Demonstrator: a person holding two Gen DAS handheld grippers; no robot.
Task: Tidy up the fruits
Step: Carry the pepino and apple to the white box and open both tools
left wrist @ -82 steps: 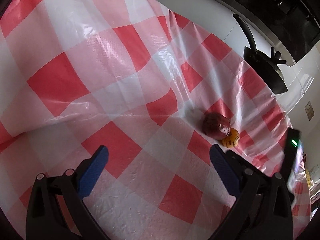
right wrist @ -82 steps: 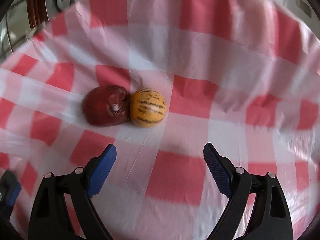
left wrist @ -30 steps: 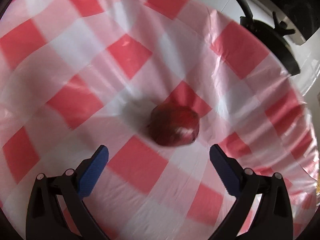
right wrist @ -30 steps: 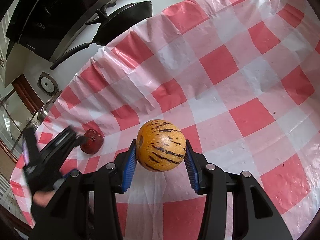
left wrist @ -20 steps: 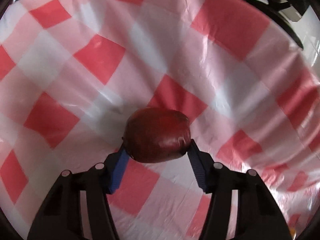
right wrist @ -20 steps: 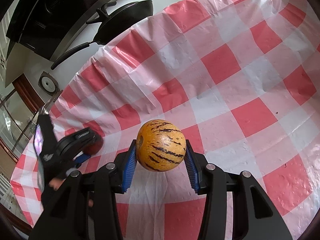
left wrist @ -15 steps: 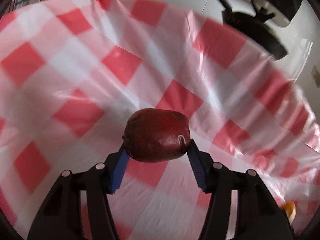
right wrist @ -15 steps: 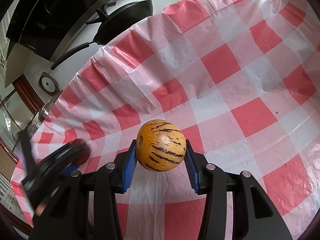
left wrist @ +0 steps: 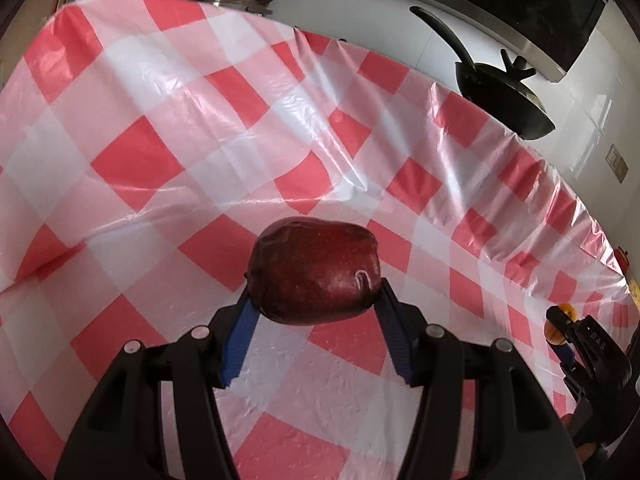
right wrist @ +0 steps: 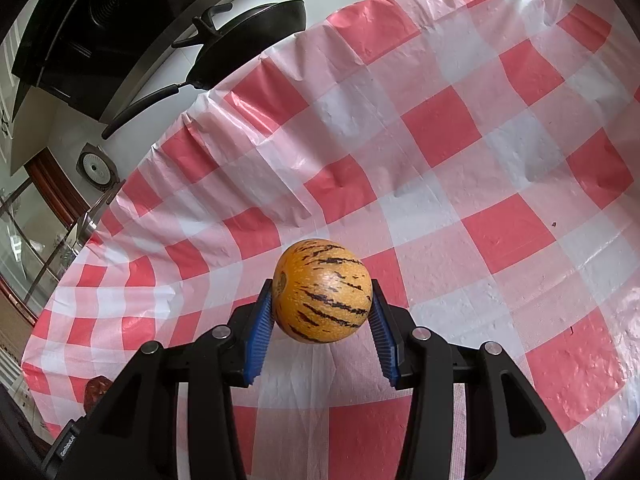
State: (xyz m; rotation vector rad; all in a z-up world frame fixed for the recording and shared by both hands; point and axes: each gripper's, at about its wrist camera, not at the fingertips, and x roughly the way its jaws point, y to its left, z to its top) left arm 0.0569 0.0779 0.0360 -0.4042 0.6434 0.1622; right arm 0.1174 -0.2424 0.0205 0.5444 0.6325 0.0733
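So a couple seconds back both fruits sat touching each other on the checked tablecloth (left wrist: 168,152), and both grippers were wide open and empty above it. Since then the left gripper (left wrist: 314,308) came in over the dark red apple (left wrist: 314,276), clamped its blue pads onto the sides and lifted it off the tablecloth. It then swung away, so the black pan (left wrist: 504,100) past the cloth's far edge slid further off in its view. The right gripper (right wrist: 322,312) grabbed the orange striped melon (right wrist: 322,292) and raised it clear of the tablecloth too, so the two fruits ended up well apart.
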